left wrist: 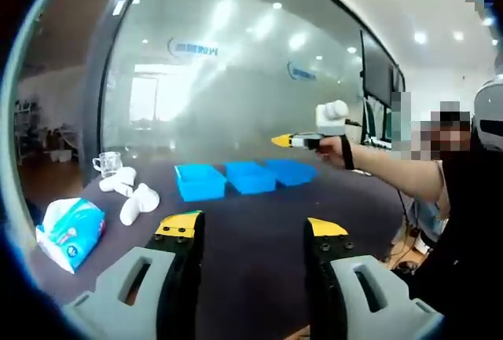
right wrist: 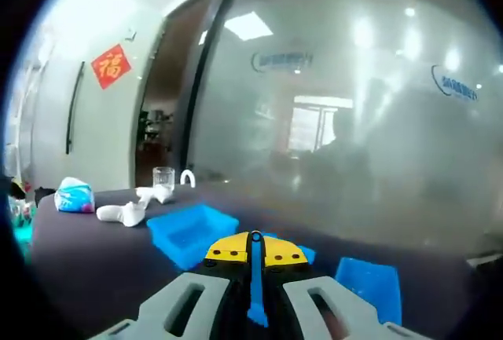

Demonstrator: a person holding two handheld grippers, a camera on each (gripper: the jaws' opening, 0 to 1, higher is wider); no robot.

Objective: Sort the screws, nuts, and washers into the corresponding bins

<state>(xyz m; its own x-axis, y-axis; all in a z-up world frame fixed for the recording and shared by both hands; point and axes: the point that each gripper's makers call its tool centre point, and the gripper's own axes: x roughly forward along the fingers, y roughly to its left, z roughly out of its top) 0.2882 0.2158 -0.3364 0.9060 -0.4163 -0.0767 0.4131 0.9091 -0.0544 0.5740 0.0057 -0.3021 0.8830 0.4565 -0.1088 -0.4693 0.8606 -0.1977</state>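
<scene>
The left tool (left wrist: pixel 250 230) is released, its jaws wide apart above the dark worktop (left wrist: pixel 251 238). The right tool (right wrist: pixel 255 255) is clenched with nothing between its jaws, held over three blue bins (left wrist: pixel 246 177) standing in a row near the worktop's far edge. A tissue pack (left wrist: pixel 71 230), white plastic pieces (left wrist: pixel 134 197) and a glass cup (left wrist: pixel 108 162) lie toward one end. Screws, nuts and washers cannot be made out.
</scene>
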